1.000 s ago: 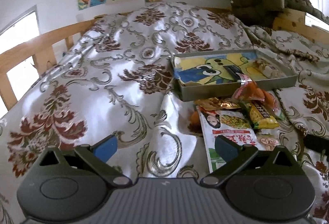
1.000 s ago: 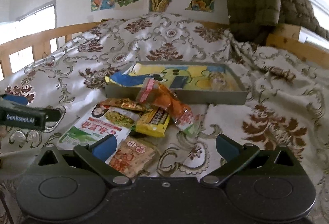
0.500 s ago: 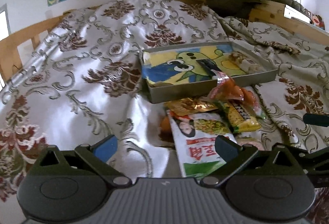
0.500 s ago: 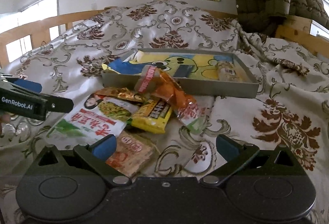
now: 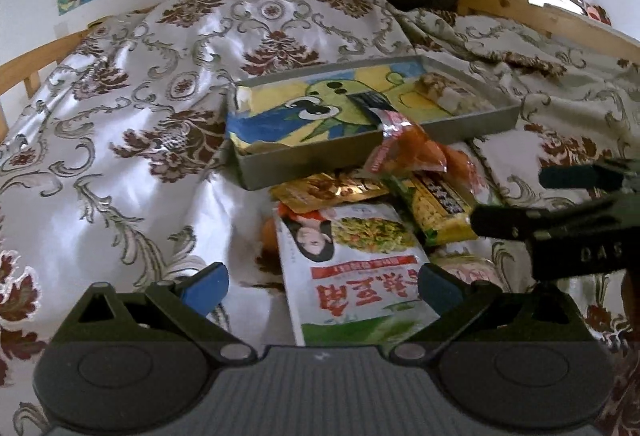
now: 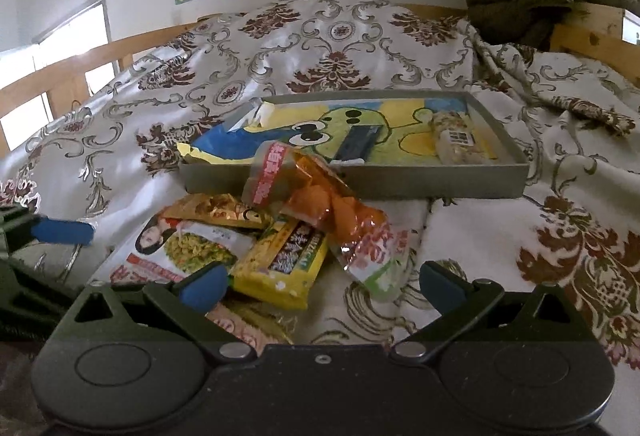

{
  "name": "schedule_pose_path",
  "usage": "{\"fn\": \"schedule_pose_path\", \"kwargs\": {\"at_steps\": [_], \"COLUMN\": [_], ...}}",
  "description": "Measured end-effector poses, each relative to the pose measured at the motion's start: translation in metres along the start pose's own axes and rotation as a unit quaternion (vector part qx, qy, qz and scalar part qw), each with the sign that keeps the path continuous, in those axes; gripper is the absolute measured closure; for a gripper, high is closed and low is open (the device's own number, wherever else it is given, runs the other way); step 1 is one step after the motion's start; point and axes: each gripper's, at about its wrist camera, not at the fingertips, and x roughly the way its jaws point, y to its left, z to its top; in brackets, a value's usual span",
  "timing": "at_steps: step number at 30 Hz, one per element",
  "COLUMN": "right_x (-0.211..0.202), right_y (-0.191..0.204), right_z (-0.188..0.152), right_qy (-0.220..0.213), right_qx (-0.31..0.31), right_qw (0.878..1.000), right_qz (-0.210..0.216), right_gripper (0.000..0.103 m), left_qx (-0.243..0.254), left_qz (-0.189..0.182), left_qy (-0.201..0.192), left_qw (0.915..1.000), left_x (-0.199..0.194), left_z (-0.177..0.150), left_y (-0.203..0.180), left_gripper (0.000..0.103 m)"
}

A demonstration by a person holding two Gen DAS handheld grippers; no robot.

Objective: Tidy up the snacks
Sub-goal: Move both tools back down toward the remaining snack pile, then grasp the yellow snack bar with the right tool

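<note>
Both pairs of jaws stand spread wide with nothing between them. Our left gripper (image 5: 322,286) hovers low over the bed (image 5: 120,139), and the big white snack bag (image 5: 352,268) lies right between its jaws, its near green edge passing under the right-hand one. Just ahead of that bag sit the gold packet (image 5: 328,189) and the yellow packet (image 5: 434,209), with the orange bag (image 5: 416,151) leaning up against the front wall of the grey tray (image 5: 304,159) farther ahead.

From our right gripper (image 6: 322,286), the yellow packet (image 6: 282,262) lies just ahead of the left-hand jaw and the orange bag (image 6: 332,207) runs from between the jaws up toward the tray (image 6: 440,179). Inside the tray, ahead and to the right, a clear-wrapped bar (image 6: 456,139) and a dark packet (image 6: 358,143) already rest on the cartoon lining. A pale wrapped cracker pack (image 6: 240,328) peeks out beneath the left-hand jaw.

We judge all these packs light, soft and crinkly, with slick film that will slide on the satin cover. The white bag is broad and floppy, so we would pinch it at a sealed edge rather than across its middle. The orange bag looks puffy with brittle contents; its flat printed top seam is the safest hold.
</note>
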Motion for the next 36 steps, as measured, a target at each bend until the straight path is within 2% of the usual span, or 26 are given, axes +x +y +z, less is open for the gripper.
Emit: {"fn": "schedule_pose_path", "kwargs": {"at_steps": [6, 12, 19, 24, 25, 28, 29, 36], "right_x": [0.008, 0.017, 0.033, 0.047, 0.049, 0.053, 0.053, 0.045], "right_y": [-0.002, -0.006, -0.003, 0.0, 0.0, 0.001, 0.001, -0.009], "right_z": [0.005, 0.008, 0.013, 0.012, 0.011, 0.011, 0.01, 0.012], "right_qy": [0.009, 0.028, 0.052, 0.073, 0.076, 0.085, 0.087, 0.104], "right_qx": [0.011, 0.036, 0.061, 0.061, 0.063, 0.059, 0.056, 0.052], "right_qw": [1.0, 0.998, 0.995, 0.994, 0.994, 0.993, 0.993, 0.991], "right_qz": [0.019, 0.038, 0.063, 0.055, 0.055, 0.057, 0.055, 0.064], "right_gripper": [0.006, 0.013, 0.023, 0.03, 0.032, 0.048, 0.05, 0.052], "left_qx": [0.007, 0.012, -0.025, -0.029, -0.03, -0.032, -0.032, -0.029], "left_qz": [-0.009, 0.0, -0.001, 0.0, 0.0, 0.0, 0.001, 0.011], "left_qy": [0.008, 0.019, 0.036, 0.035, 0.035, 0.036, 0.036, 0.04], "left_qw": [0.9999, 0.9997, 0.999, 0.999, 0.999, 0.9988, 0.9988, 0.9987], "left_x": [0.01, 0.019, 0.026, 0.026, 0.026, 0.026, 0.026, 0.024], "left_z": [0.001, 0.001, 0.002, 0.0, 0.0, 0.0, 0.0, 0.001], "left_y": [-0.008, -0.015, -0.011, -0.009, -0.008, -0.009, -0.009, -0.01], "left_gripper": [0.0, 0.0, 0.001, 0.001, 0.001, 0.001, 0.001, 0.001]}}
